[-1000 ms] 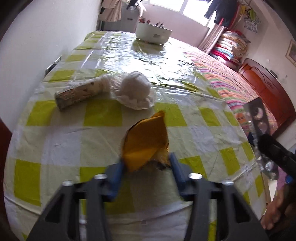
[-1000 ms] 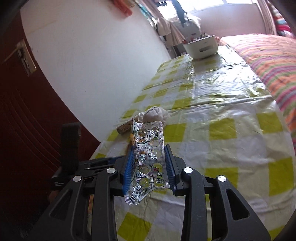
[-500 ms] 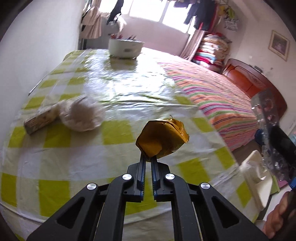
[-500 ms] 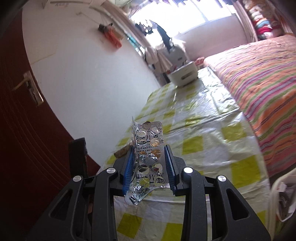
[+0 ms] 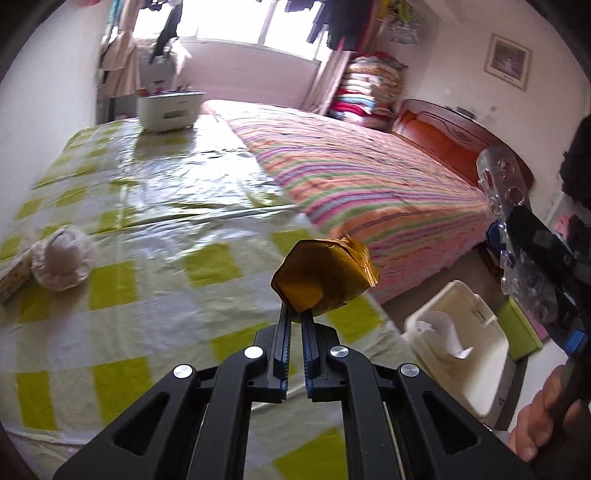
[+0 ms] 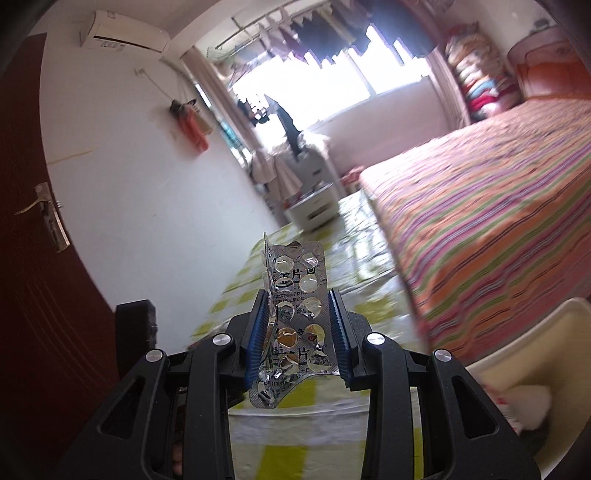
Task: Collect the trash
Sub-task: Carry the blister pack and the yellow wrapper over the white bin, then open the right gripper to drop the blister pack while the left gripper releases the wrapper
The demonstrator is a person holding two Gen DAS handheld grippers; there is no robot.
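Daylight is admitted through the blown-out window; glare is thrown on the worktop's plastic cover. Edges are fisheye-bent, vignetted and motion-blurred.

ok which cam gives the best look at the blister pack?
Right wrist: the blister pack fills the centre, clamped flat between the right gripper fingers, its printing and emptied pockets facing the camera. Left wrist catches it only at the right edge, side-on, blurred and partly hidden by that gripper.

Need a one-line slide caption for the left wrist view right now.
Left gripper pinches a crumpled yellow wrapper above the checked tablecloth, white bin at right.
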